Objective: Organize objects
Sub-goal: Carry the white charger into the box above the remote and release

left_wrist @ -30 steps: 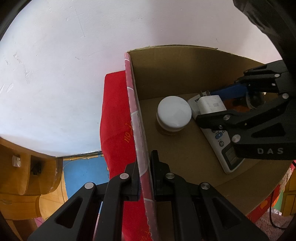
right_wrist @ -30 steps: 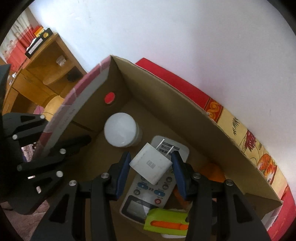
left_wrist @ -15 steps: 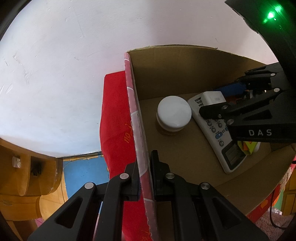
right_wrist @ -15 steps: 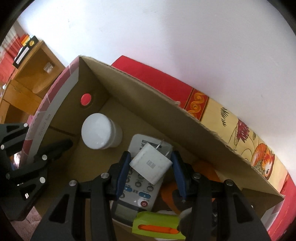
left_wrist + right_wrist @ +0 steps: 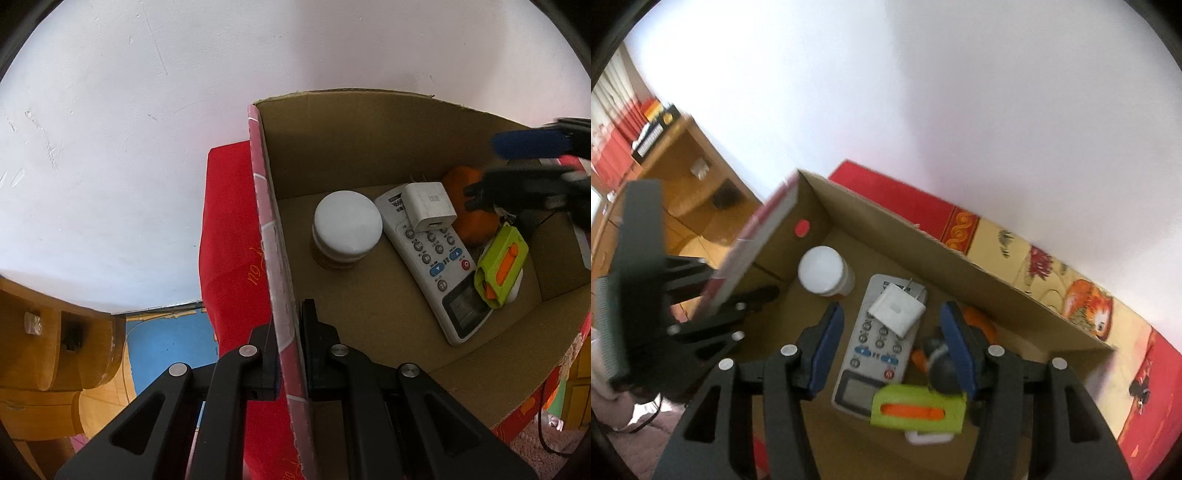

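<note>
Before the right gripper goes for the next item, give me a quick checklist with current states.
1. White charger released: ok. It lies on the remote, clear of both blue pads; the right gripper has just been opening its jaws with nothing between them.
2. Right gripper clear of the box contents: ok, it is above them.
3. Left gripper clamped on the box wall: ok, jaws shut on the cardboard.
4. Jar with white lid upright: ok.
5. Green and orange tool settled: ok, resting beside the remote.
6. Next item to pick up: cannot tell, none visible outside the box.
</note>
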A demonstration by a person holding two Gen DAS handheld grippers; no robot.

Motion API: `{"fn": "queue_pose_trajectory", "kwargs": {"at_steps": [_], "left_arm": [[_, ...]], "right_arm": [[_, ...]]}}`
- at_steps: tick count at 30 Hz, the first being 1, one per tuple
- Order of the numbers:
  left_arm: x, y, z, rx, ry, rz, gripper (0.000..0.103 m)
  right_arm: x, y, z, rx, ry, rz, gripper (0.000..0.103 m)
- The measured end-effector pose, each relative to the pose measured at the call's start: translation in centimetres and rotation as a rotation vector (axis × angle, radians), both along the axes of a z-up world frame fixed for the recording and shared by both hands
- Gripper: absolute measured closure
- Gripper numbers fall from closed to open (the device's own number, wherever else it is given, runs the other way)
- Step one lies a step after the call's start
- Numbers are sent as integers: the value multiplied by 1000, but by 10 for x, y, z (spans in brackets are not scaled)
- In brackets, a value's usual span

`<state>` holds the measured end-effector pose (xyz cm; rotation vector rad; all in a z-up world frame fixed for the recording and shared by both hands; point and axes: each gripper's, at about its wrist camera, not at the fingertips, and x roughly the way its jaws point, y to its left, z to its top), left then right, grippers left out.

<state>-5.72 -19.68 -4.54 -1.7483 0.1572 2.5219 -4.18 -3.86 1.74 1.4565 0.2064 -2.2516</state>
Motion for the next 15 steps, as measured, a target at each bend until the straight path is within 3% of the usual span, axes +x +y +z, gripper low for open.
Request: {"fn": "queue_pose_trajectory", "kwargs": {"at_steps": [4,9,15], "left_arm": [[-1,0,0,0,0,1,94],[-2,3,0,-1,0,3,94],[-7,4,0,-8,-5,-3,94]], "right_arm": [[22,24,25,-43,47,-45,48],[34,74,41,-34,75,-208,48],[34,168,18,25,28,-449,48]]}}
